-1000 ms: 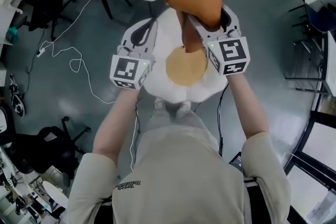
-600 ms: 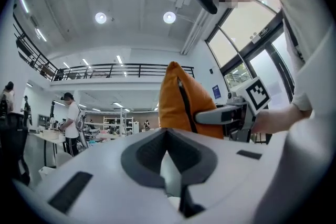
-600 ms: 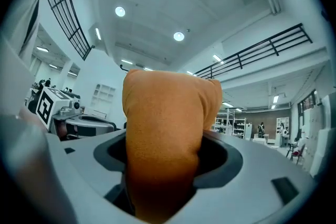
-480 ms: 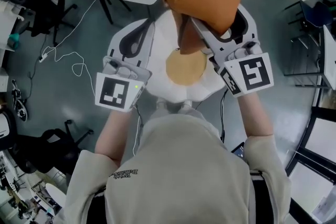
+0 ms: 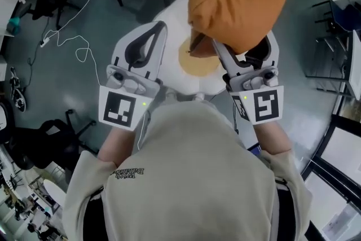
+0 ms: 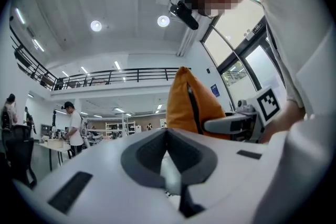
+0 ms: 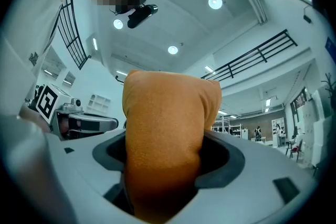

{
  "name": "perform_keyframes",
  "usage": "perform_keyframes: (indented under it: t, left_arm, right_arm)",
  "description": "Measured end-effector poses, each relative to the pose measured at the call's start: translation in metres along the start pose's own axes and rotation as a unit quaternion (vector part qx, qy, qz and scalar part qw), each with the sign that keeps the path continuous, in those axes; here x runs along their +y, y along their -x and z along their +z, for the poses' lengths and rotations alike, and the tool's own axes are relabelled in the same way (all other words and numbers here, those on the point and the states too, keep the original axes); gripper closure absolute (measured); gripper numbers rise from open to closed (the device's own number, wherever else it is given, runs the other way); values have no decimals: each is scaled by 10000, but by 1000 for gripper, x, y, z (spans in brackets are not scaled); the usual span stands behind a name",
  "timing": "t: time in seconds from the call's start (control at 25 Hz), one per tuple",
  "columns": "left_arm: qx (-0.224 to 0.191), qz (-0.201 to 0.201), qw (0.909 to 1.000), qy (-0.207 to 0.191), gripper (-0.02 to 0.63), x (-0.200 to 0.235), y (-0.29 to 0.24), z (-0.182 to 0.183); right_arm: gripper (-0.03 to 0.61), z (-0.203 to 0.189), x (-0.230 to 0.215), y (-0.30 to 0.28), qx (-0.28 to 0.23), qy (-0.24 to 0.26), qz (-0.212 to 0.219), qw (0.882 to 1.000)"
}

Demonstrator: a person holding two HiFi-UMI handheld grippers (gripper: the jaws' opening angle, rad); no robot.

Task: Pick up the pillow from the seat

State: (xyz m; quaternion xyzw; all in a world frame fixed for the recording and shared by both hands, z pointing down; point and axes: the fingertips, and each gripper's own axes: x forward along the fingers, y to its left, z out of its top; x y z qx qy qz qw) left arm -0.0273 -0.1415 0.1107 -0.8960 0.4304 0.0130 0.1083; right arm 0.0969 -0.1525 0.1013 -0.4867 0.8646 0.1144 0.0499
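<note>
Grey floor (image 5: 51, 93), white seat (image 5: 172, 68) below — orange pillow (image 5: 240, 5) lifted higher, now well clear of it. Right gripper (image 5: 241, 48) grips its corner, jaws just eased wider; left gripper (image 5: 158, 28) closed, empty — pick-up looks complete

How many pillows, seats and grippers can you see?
Orange pillow: 1
Egg-shaped seat: 1
Grippers: 2, left gripper and right gripper, whose jaws have just been opening, pillow between them
Total: 4
</note>
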Motion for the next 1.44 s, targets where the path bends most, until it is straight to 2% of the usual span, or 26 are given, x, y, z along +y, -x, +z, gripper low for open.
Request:
perform_keyframes:
  t: [0.16,0.44,0.76,0.92,1.44]
  left_arm:
    - [110,9,9999,101,604,-1,8,-8]
    - [213,-110,9996,153,604,-12,6,-8]
    - [213,-98,9995,214,604,-13,8,-10]
    - [104,12,9999,-40,604,-12,11,-8]
    - [20,31,10000,35,604,-17,10,-6]
  right_arm:
    - [198,-4,9,7,-95,-141,133,9998]
    - [198,0,-1,8,-188,-304,109,9993]
    - [198,7,9,10,-130,70,151,9998]
    - [198,17,12,15,-172,268,175,9993]
    - [198,12,7,21,-90,111,66,9999]
